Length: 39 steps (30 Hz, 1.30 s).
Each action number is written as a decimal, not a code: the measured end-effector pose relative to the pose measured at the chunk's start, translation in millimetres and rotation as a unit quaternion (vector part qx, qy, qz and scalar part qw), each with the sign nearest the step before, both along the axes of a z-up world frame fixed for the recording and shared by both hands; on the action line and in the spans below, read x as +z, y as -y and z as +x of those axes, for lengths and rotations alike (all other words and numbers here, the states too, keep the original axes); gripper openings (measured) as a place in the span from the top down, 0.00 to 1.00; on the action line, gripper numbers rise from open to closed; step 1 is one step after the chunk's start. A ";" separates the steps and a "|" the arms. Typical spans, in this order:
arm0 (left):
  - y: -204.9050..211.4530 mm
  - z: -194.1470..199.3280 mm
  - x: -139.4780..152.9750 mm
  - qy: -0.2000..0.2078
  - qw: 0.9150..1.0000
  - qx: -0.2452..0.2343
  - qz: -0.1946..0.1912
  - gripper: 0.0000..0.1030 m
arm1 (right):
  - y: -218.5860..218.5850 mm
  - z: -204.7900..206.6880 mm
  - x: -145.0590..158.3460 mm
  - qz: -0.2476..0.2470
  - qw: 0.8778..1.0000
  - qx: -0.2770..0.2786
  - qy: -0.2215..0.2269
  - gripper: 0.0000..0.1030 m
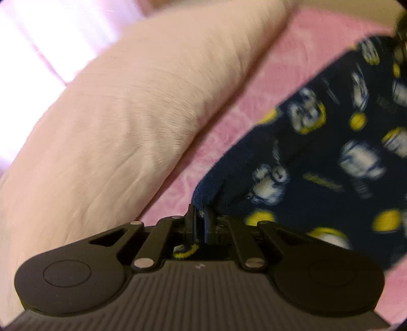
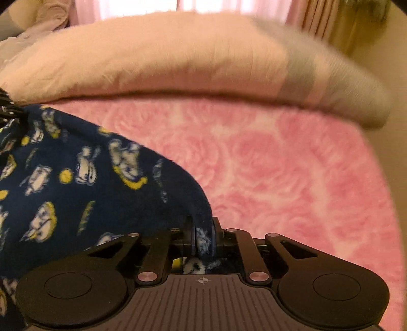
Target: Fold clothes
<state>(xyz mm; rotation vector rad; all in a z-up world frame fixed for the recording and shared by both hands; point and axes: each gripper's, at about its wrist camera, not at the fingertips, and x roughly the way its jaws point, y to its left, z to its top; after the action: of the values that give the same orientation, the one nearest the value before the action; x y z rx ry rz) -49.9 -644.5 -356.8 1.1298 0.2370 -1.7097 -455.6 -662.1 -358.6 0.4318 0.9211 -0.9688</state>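
Both tools (image 1: pixel 199 216) (image 2: pixel 203 229) clamped tight

1. Garment (image 2: pixel 76 178): navy fleece printed with white-and-blue figures and yellow discs.
2. Bed cover (image 2: pixel 279 165): mottled pink rose pattern.
3. Pillow (image 2: pixel 165 56): plain cream, with a grey band at its right end.
4. Curtains (image 2: pixel 142 6): pale pink.

Beyond my right gripper (image 2: pixel 203 236), the pink fleece bedcover (image 2: pixel 292 165) lies open and flat up to the cream pillow (image 2: pixel 152 63), which closes off the far side as a raised barrier. To that gripper's left, the navy printed garment (image 2: pixel 76 178) covers the surface. At my left gripper (image 1: pixel 199 216), only a narrow pink strip separates the garment from the pillow, which bulks up along the left and blocks passage there.
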 end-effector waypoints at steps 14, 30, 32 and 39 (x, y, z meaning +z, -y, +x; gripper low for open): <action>-332.8 -16.9 53.2 -0.137 0.969 0.151 0.140 0.94 | -268.0 -61.4 46.4 0.030 0.994 -0.085 -0.063 0.91; -318.4 28.5 66.7 -0.278 0.884 0.365 0.093 0.72 | -61.9 -32.2 58.4 0.139 0.942 -0.254 0.167 0.34; -314.1 32.4 61.8 -0.295 0.868 0.389 0.088 0.71 | -15.7 -15.6 52.5 0.173 0.938 -0.268 0.136 0.34; -296.7 64.0 41.2 -0.335 0.803 0.484 0.097 0.59 | 24.9 28.8 -8.1 0.229 0.930 -0.289 -0.017 0.34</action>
<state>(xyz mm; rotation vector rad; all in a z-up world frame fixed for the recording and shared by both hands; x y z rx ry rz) 14.1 -347.7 -315.6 0.3179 1.2300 -1.0566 -426.9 -687.0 -366.8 1.1323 1.0787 -1.2920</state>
